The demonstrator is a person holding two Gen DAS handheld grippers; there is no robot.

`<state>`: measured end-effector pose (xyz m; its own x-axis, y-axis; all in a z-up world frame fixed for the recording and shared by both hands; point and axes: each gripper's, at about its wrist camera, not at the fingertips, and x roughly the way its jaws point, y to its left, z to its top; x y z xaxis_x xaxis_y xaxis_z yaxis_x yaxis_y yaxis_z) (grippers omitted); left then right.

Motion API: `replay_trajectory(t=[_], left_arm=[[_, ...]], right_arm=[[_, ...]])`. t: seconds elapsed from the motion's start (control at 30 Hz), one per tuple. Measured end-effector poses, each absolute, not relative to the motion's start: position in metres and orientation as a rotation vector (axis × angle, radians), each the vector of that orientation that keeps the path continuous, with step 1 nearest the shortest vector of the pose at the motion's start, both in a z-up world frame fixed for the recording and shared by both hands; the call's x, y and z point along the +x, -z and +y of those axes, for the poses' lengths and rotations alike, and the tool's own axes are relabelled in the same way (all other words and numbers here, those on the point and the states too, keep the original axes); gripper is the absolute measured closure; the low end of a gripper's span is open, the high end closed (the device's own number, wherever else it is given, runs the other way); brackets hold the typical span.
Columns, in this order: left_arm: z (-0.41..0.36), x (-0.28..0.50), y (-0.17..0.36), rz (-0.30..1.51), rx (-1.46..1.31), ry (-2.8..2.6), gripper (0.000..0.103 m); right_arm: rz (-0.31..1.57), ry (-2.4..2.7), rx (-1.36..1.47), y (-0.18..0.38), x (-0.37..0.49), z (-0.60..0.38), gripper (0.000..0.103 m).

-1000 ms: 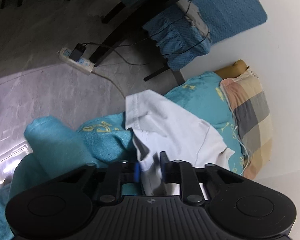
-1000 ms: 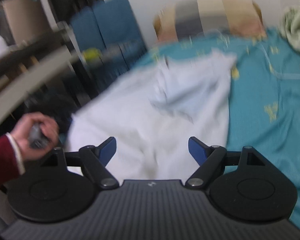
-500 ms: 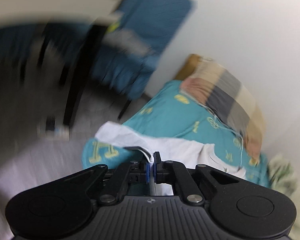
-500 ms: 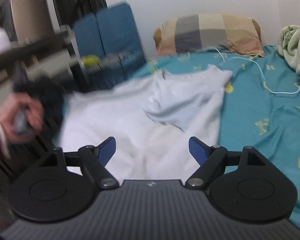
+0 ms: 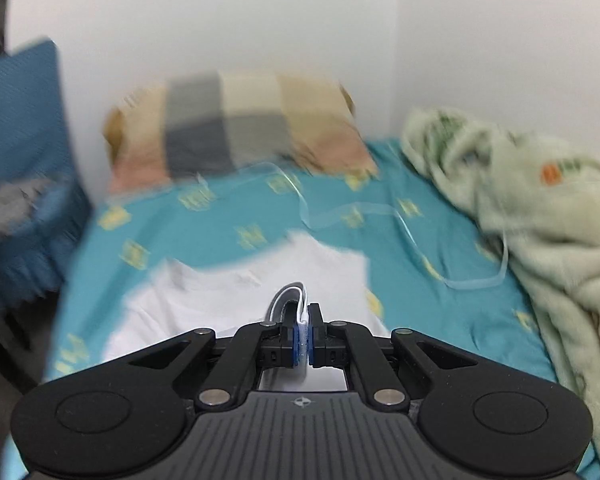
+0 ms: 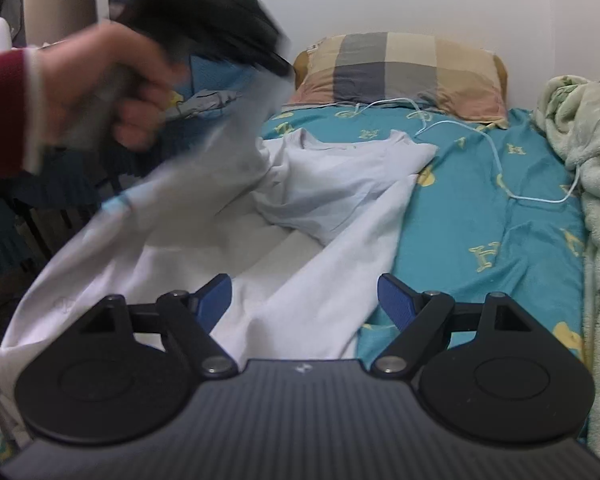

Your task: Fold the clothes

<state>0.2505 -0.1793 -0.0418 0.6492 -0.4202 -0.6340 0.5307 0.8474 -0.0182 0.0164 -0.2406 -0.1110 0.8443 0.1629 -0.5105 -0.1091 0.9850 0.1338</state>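
While the person's left hand (image 6: pixel 100 92) hangs blurred at ten o'clock in the right wrist view, wrapped round its handle with a dark red sleeve behind it, the left gripper (image 5: pixel 307 338) has its blue pads pinched tight together on a folded edge of the white shirt (image 6: pixel 300 216), lifting that side off the bed. From the raised corner the cloth slopes down across the teal bedsheet (image 6: pixel 480 208), rumpled at the centre with its collar end towards twelve o'clock, just short of the checked pillow (image 6: pixel 400 68) against the wall. Down at six o'clock, the right gripper (image 6: pixel 305 300) is spread wide, fingers well apart, holding nothing, poised over the shirt's near hem. A thin white cable (image 6: pixel 496 160) snakes over the sheet at two o'clock, and at three o'clock a pale green blanket (image 6: pixel 592 152) lies heaped.
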Motion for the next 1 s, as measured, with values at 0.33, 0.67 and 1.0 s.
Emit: replay_trajectory(t=[0.33, 0.67, 1.0], left_arm=[[-0.085, 0.174, 0.061, 0.722, -0.005, 0.403, 0.078], [-0.022, 0.066, 0.008, 0.678, -0.103, 0.282, 0.061], [0.025, 0.074, 0.019, 0.658, -0.098, 0.271, 0.061]], right_arm=[[0.583, -0.131, 0.236, 0.115, 0.021, -0.255, 0.022], [0.490, -0.160, 0.202, 0.091, 0.006, -0.242, 0.069], [0.584, -0.189, 0.121, 0.079, 0.113, -0.213, 0.069]])
